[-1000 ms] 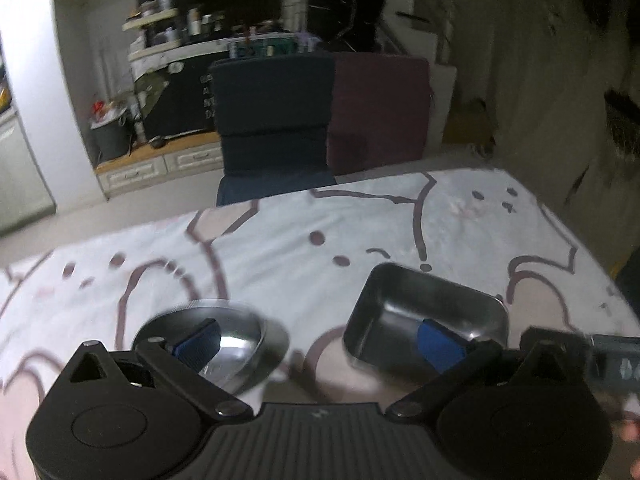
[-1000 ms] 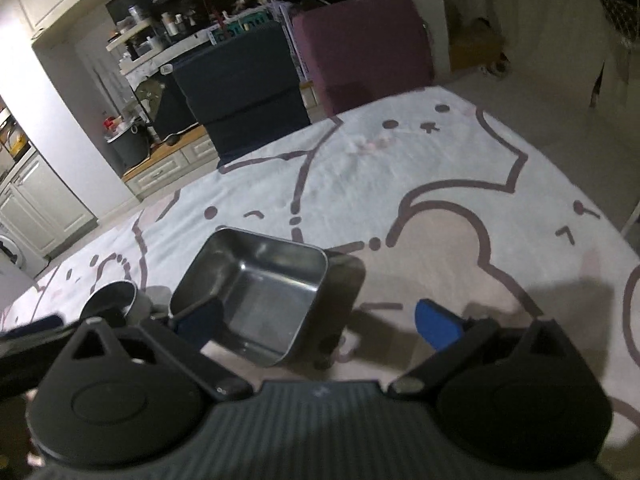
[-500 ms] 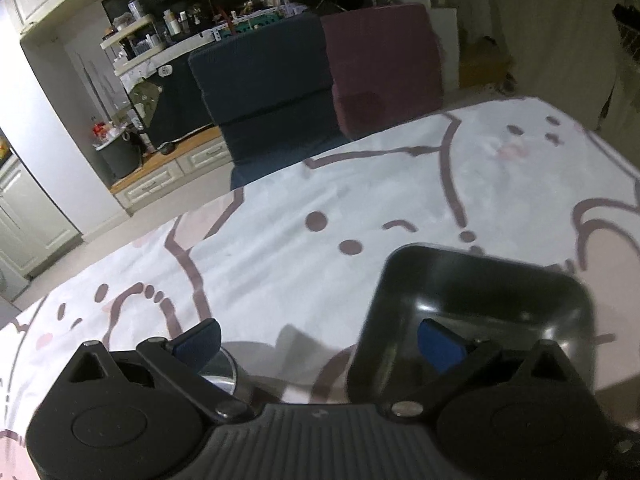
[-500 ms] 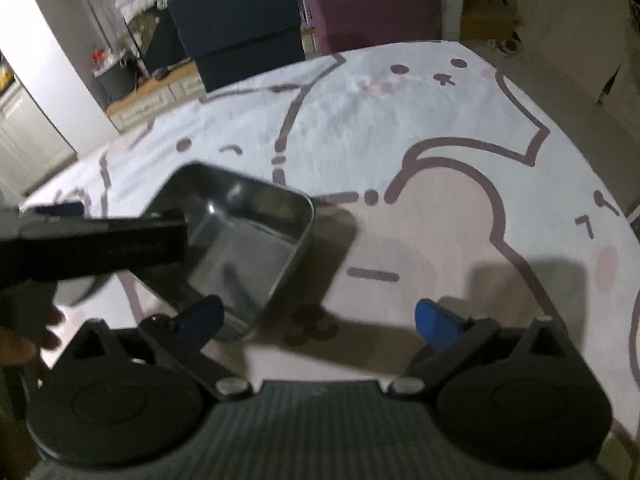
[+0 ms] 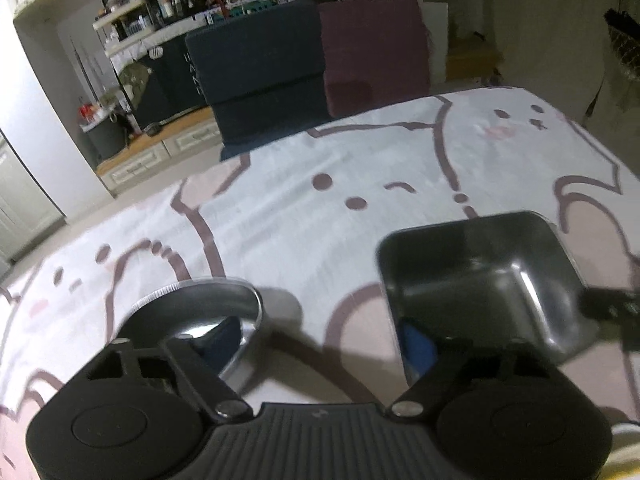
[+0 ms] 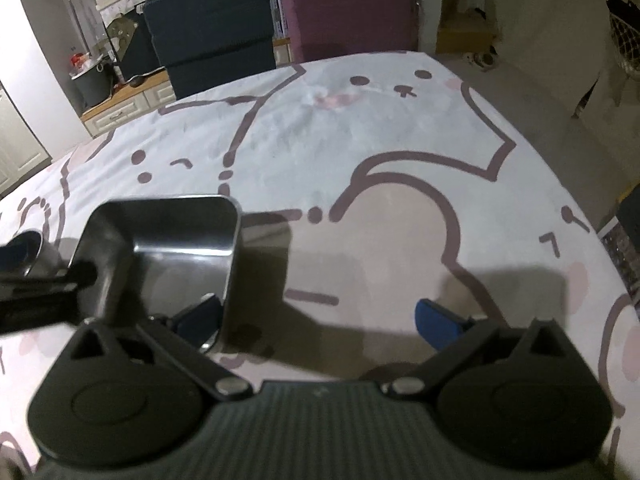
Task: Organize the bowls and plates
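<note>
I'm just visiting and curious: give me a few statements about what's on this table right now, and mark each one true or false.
1. The square metal dish is empty. True.
2. The round metal bowl sits inside the square dish. False: it stands beside it on the tablecloth.
3. The right hand-held gripper is clamped shut. False: its jaws are wide apart.
4. Two chairs, one dark blue and one maroon, stand behind the table. True.

- The round bowl (image 5: pixel 200 304) sits on the desk (image 5: pixel 320 216), left of the square container (image 5: pixel 480 280), the two apart.
- Two chairs (image 5: pixel 312 60) stand side by side behind the desk.
- Shelves (image 5: pixel 132 20) lie farther back, left.
</note>
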Available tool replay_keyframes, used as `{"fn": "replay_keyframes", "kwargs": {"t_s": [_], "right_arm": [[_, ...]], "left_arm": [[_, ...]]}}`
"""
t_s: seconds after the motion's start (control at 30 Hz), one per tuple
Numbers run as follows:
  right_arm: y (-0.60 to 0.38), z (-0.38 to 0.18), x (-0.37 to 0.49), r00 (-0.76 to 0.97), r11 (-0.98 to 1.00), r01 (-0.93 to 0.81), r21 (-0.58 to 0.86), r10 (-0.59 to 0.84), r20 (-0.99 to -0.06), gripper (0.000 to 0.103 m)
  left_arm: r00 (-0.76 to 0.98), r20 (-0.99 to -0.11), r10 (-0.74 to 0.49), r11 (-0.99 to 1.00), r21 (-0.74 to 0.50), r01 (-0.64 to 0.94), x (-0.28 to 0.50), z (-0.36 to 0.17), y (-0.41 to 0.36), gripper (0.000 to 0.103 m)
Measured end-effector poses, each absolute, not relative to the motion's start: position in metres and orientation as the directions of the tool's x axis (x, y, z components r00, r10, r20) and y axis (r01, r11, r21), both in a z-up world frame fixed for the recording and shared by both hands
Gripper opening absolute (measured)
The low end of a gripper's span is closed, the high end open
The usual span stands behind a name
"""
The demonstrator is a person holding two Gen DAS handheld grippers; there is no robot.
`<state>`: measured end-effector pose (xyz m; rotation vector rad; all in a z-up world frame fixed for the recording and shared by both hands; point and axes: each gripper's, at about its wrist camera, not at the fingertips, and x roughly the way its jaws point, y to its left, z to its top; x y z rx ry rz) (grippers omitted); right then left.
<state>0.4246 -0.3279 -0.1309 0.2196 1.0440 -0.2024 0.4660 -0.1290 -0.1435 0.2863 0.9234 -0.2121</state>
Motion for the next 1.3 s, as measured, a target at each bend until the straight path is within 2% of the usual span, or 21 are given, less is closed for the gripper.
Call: {"fn": "replay_keyframes", "kwargs": {"t_s": [0.07, 0.13, 0.17, 0.23, 0.27, 0.33, 0.37, 0.4, 0.43, 0.5, 0.73, 1.3], "right_arm": [[-0.330, -0.130, 0.426, 0.499, 0.959, 0.264, 0.101, -0.046, -0.865, 0.098], [-0.332, -0.129, 0.428, 0.512, 0.955, 0.251, 0.161, 0.010, -0.859, 0.074], [-0.333, -0.128, 0.430, 0.509, 0.947, 0.247, 0.206, 0.054, -0.859, 0.067], [-0.331, -0.127, 0.431, 0.505, 0.936, 0.241, 0.257, 0.105, -0.857, 0.046], [-0.329, -0.126, 0.432, 0.501, 0.938, 0.233, 0.256, 0.110, -0.858, 0.043], [-0.325, -0.124, 0.433, 0.508, 0.940, 0.209, 0.271, 0.132, -0.851, 0.020], [-0.323, -0.123, 0.434, 0.510, 0.938, 0.196, 0.285, 0.151, -0.847, 0.015], [-0.321, -0.122, 0.434, 0.510, 0.938, 0.189, 0.289, 0.158, -0.846, 0.011], [-0.319, -0.121, 0.433, 0.510, 0.939, 0.182, 0.293, 0.165, -0.844, 0.007], [-0.316, -0.120, 0.433, 0.508, 0.936, 0.174, 0.306, 0.181, -0.842, 0.004], [-0.315, -0.113, 0.431, 0.519, 0.928, 0.156, 0.338, 0.214, -0.827, 0.003], [-0.277, -0.026, 0.375, 0.669, 0.908, -0.013, 0.419, 0.319, -0.671, 0.003]], "left_arm": [[0.580, -0.811, -0.078, 0.947, 0.123, 0.298, 0.460, -0.145, -0.127, 0.073], [0.565, -0.819, -0.095, 0.953, 0.089, 0.289, 0.457, -0.146, -0.125, 0.065], [0.562, -0.820, -0.109, 0.956, 0.068, 0.284, 0.455, -0.147, -0.124, 0.060], [0.554, -0.822, -0.130, 0.959, 0.037, 0.279, 0.454, -0.146, -0.123, 0.053], [0.547, -0.825, -0.141, 0.961, 0.020, 0.277, 0.453, -0.146, -0.123, 0.047], [0.520, -0.834, -0.182, 0.961, -0.039, 0.274, 0.453, -0.145, -0.121, 0.031], [0.497, -0.840, -0.218, 0.958, -0.088, 0.272, 0.453, -0.144, -0.120, 0.015], [0.481, -0.844, -0.237, 0.956, -0.116, 0.268, 0.454, -0.144, -0.120, 0.007], [0.475, -0.848, -0.235, 0.958, -0.118, 0.263, 0.453, -0.144, -0.121, 0.007], [0.477, -0.852, -0.216, 0.957, -0.088, 0.276, 0.450, -0.143, -0.125, 0.007], [0.510, -0.830, -0.225, 0.965, -0.118, 0.233, 0.439, -0.124, -0.112, 0.006], [0.683, -0.702, -0.202, 0.979, -0.121, 0.165, 0.363, -0.019, -0.048, 0.005]]}}
